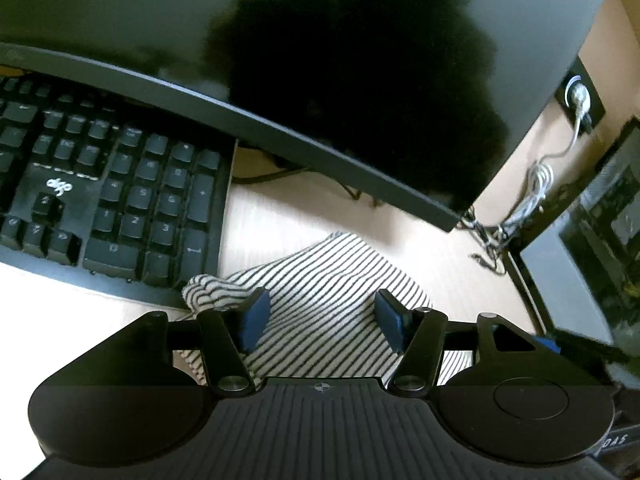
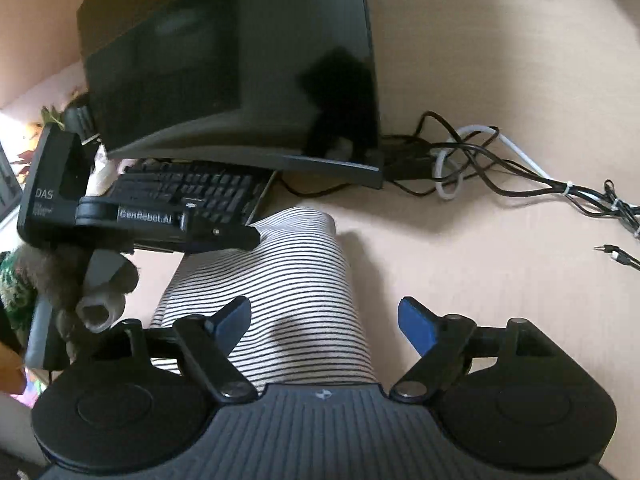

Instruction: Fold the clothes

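Note:
A white garment with thin black stripes (image 1: 320,292) lies folded on the pale wooden desk. My left gripper (image 1: 322,322) is open just above its far end, with a blue pad on each side and nothing between them. In the right wrist view the same striped garment (image 2: 280,284) runs away from me as a long folded strip. My right gripper (image 2: 324,326) is open over its near right edge and holds nothing. The left gripper's black body (image 2: 160,220) shows there, its tip at the garment's far left corner.
A black keyboard (image 1: 100,192) lies left of the garment, a dark monitor (image 1: 320,60) stands behind it. Tangled cables (image 2: 480,160) and loose plugs (image 2: 616,256) lie to the right. A dark box (image 1: 580,240) stands at the right edge. Bare desk (image 2: 460,260) lies right of the garment.

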The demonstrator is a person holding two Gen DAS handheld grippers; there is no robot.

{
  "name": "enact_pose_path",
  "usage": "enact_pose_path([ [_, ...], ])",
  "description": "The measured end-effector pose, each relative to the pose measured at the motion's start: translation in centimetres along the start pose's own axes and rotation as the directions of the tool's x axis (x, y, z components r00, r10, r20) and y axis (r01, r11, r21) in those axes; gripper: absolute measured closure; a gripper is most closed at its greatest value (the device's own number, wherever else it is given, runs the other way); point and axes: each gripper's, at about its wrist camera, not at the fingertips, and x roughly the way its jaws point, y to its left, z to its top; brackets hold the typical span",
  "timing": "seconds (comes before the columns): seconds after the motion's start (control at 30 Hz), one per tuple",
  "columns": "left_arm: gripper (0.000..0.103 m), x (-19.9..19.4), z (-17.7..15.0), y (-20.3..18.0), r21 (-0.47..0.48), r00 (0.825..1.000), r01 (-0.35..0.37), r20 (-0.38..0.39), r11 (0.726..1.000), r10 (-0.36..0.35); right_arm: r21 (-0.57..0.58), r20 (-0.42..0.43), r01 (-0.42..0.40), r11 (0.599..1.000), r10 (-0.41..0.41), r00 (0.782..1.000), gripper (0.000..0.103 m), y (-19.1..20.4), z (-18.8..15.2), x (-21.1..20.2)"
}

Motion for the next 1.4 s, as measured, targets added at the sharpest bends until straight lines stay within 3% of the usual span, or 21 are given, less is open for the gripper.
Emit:
enact_pose_path([
  [0.07,0.026,-1.8,-0.1,0.1,-0.038,0.999,0.011,0.05,0.999,-0.009,-0.092,-0.001,-0.024,0.995,0.024,1.0,0.022,0.7,0.0,-0.3],
  [0.13,0.025,-3.6,-0.7,0.4,-0.064,0.995,-0.019,0.092,0.998,0.025,-0.21,-0.017,-0.055,0.976,0.052,0.998,0.022,2.0,-0.4,-0.4],
  [0.2,0.026,-5.2,-1.6,0.8,-0.101,0.991,-0.056,0.116,0.993,0.067,-0.251,-0.03,-0.062,0.966,0.057,0.998,0.022,2.6,0.0,0.7],
  [0.33,0.038,-7.2,-4.4,1.2,-0.14,0.996,-0.057,0.056,0.988,0.065,-0.157,-0.035,-0.05,0.986,0.045,0.998,0.022,0.4,0.4,2.1],
  [0.4,0.049,-7.3,-5.7,0.3,-0.121,0.999,-0.025,0.02,0.992,0.028,-0.093,-0.026,-0.06,0.994,0.058,0.998,0.022,-0.7,0.6,2.2],
  [0.47,0.049,-7.4,-6.9,-0.8,-0.101,1.0,0.011,-0.016,0.995,-0.012,-0.111,0.006,-0.103,0.988,0.105,0.994,0.022,-0.6,0.5,1.8],
  [0.53,0.049,-6.8,-7.4,-1.9,-0.076,0.999,0.031,-0.034,0.997,-0.034,-0.208,0.023,-0.178,0.962,0.187,0.982,0.022,0.9,0.3,0.5],
  [0.63,0.049,-6.8,-7.5,-2.2,-0.106,1.0,0.017,-0.016,0.994,-0.019,-0.377,-0.025,-0.249,0.892,0.259,0.965,0.022,4.1,-1.1,0.0],
  [0.73,0.049,-8.2,-7.1,-1.5,-0.139,0.999,-0.019,0.024,0.99,0.022,-0.523,-0.078,-0.26,0.812,0.259,0.963,0.022,7.3,-3.5,0.9],
  [0.8,0.05,-9.1,-7.0,-1.1,-0.142,0.998,-0.05,0.034,0.989,0.055,-0.564,-0.074,-0.232,0.793,0.231,0.97,0.022,7.8,-3.9,1.2],
  [0.87,0.055,-9.4,-6.9,-0.7,-0.145,0.997,-0.073,0.029,0.987,0.078,-0.587,-0.06,-0.203,0.783,0.208,0.976,0.045,8.0,-3.9,1.3],
  [0.9,0.061,-9.4,-7.1,-0.6,-0.147,0.997,-0.069,0.025,0.987,0.073,-0.599,-0.053,-0.188,0.778,0.196,0.979,0.069,8.0,-3.9,1.3],
  [0.93,0.065,-9.3,-7.3,-0.6,-0.149,0.998,-0.063,0.021,0.987,0.067,-0.577,-0.038,-0.185,0.795,0.2,0.979,0.089,7.5,-3.3,0.9],
  [0.97,0.07,-8.8,-7.4,-0.7,-0.142,0.999,-0.049,0.011,0.989,0.051,-0.528,-0.018,-0.191,0.827,0.214,0.977,0.094,6.6,-2.0,0.1],
  [1.03,0.078,-7.8,-7.8,-1.0,-0.125,1.0,-0.018,-0.012,0.992,0.016,-0.427,0.023,-0.211,0.879,0.244,0.97,0.095,4.8,0.4,-1.5],
  [1.13,0.079,-6.0,-8.0,-2.4,-0.08,0.999,0.013,-0.03,0.997,-0.015,-0.279,0.061,-0.298,0.913,0.327,0.943,0.095,3.0,3.2,-2.5],
  [1.23,0.076,-4.8,-8.0,-3.7,-0.029,0.998,0.039,-0.04,0.999,-0.04,-0.178,0.036,-0.386,0.905,0.398,0.917,0.095,2.9,3.6,-1.6],
  [1.4,0.067,-5.3,-8.8,-2.8,-0.039,0.996,0.07,-0.051,0.997,-0.072,-0.136,-0.082,-0.433,0.891,0.426,0.901,0.095,3.0,1.2,1.5],
])
